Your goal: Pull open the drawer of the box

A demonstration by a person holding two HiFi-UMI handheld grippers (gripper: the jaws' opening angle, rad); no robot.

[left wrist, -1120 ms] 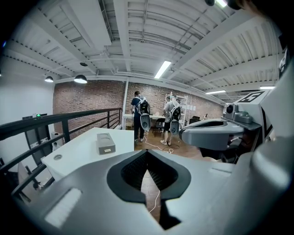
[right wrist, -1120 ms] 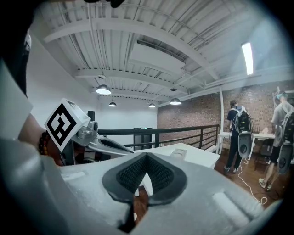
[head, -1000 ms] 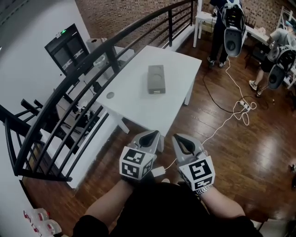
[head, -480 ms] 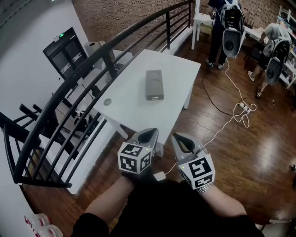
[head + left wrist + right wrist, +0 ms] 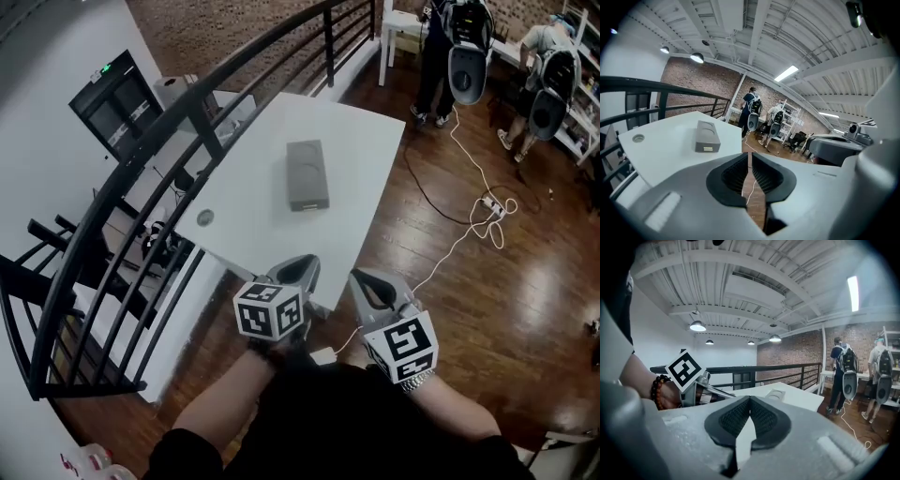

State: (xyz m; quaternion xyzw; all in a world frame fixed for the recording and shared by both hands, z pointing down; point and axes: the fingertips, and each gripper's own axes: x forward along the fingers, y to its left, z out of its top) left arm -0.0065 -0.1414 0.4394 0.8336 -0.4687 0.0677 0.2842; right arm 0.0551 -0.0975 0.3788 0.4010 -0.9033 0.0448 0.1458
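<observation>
Head view: the light-looking, rigid box (image 5: 307,175) at the centre of the desk (image 5: 361,141) may slide, so pinch its drawer (image 5: 707,148) front; the left hand-held gripper (image 5: 298,270) has just opened slightly, the right hand-held gripper (image 5: 373,286) is closed, both empty.

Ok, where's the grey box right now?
In the head view the grey box lies near the middle of the white table, upper centre of frame, with the black railing to its left.

The box (image 5: 307,175) front is too small to read (drawer seams lost); the left gripper (image 5: 296,266) hides part of the tabletop (image 5: 244,202) near edge.
</observation>
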